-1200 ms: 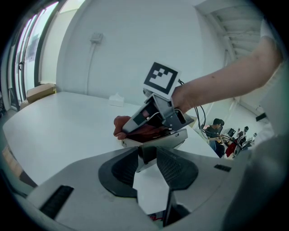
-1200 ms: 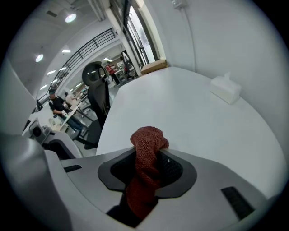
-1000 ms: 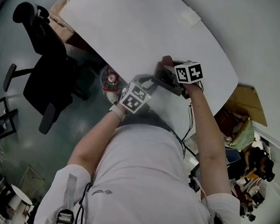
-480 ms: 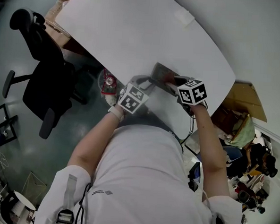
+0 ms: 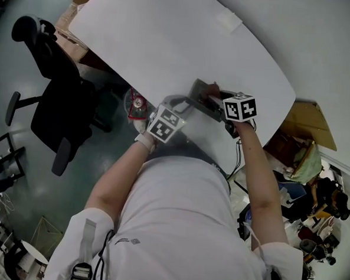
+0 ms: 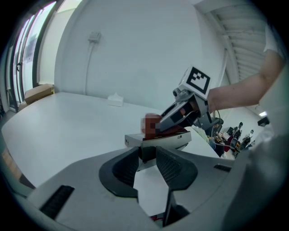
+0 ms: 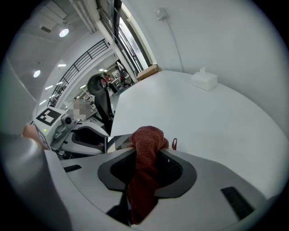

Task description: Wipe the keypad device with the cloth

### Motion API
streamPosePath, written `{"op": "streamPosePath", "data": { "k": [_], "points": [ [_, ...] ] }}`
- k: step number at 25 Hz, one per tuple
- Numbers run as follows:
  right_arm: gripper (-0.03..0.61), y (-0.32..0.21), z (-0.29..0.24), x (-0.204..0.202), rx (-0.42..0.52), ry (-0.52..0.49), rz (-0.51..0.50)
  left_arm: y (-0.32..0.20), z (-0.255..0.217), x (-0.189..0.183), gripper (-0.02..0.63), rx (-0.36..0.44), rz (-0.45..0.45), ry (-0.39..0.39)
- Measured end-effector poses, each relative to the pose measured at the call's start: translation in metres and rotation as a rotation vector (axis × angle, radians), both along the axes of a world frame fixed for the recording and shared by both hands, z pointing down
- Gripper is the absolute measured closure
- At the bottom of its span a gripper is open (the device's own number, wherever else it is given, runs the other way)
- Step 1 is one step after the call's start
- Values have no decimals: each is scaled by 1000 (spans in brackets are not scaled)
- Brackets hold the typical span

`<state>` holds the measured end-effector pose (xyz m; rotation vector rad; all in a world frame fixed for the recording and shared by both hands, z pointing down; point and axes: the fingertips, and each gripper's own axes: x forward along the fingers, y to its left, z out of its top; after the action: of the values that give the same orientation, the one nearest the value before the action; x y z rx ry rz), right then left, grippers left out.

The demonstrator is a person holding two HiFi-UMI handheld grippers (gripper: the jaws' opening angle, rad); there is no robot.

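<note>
Grey keypad device (image 6: 158, 140) lying flat, red knit cloth (image 7: 145, 149) bunched on its top

table (image 5: 169, 41): white | chair (image 5: 55, 108): black | floor (image 5: 25, 174): dark, glossy | wall (image 6: 149, 49): white

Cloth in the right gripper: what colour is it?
The cloth is dark red with a knitted-looking weave. It shows best in the right gripper view.

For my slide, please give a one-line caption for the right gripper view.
Right gripper shut on a red cloth, with the white table beyond.
</note>
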<state>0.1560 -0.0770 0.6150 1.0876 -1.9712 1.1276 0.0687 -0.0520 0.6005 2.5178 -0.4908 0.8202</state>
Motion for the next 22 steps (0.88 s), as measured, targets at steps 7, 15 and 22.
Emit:
{"op": "streamPosePath", "data": {
  "k": [7,15,22],
  "points": [
    [454,-16,18,14,4,39,44,-1,-2,0,488,-3,2,6],
    [454,-34,40,40,-19,95,138,-3,-2,-2,489,-3,-3,1],
    [454,-32,39,47,46,84,187,-7,-1,-7,492,-1,-17,-8]
  ]
}}
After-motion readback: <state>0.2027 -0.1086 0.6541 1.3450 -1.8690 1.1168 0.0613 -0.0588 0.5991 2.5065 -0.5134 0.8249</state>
